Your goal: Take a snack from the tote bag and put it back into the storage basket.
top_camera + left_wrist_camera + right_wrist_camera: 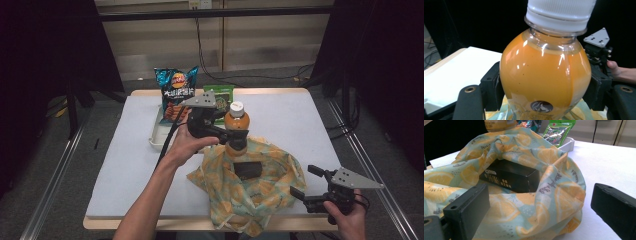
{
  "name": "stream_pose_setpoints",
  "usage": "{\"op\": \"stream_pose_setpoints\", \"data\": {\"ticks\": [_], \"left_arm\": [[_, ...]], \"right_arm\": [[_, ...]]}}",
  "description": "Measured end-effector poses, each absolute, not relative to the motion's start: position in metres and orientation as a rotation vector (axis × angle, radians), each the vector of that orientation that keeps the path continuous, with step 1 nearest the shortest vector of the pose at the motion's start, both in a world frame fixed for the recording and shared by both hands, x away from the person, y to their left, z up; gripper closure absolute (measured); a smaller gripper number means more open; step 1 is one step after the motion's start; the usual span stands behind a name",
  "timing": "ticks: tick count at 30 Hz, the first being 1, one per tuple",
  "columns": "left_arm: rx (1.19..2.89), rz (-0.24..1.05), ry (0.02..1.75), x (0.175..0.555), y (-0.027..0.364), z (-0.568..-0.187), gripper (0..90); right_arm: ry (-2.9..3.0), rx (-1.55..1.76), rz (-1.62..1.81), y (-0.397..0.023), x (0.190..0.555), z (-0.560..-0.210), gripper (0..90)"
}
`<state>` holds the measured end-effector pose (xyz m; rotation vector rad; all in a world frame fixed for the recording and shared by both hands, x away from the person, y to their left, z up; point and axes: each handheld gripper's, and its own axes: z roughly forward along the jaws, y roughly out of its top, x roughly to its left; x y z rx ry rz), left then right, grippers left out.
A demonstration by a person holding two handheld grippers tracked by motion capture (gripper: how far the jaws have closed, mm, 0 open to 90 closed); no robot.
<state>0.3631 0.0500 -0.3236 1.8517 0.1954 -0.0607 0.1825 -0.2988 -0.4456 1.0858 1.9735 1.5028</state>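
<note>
Right gripper [306,192] sits nearest the camera at 4 o'clock of the table [125,165], jaws spread, nothing between them, aimed at the lemon-print bag [250,187]. Left gripper [227,134] pinches the orange juice bottle [236,127] around its belly, upright, hovering over the bag's mouth at 12 o'clock of the black box [248,169] inside. Advice: lower the bottle straight beside the box, keep it vertical, let the right gripper hold the bag's rim open. Left forearm reaches in from 6 o'clock, wrist level.
</note>
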Motion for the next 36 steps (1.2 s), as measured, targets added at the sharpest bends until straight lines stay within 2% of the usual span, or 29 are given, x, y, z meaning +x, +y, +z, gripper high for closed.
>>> {"op": "stream_pose_setpoints", "data": {"ticks": [24,36], "left_arm": [[1.857,-0.001,0.248,0.402,0.071,-0.314,30.4],[1.869,0.009,0.289,0.425,0.075,-0.328,30.5]], "right_arm": [[1.98,1.094,1.511,-0.299,0.182,-0.446,1.6],[1.986,1.091,1.512,-0.298,0.183,-0.447,1.5]]}}
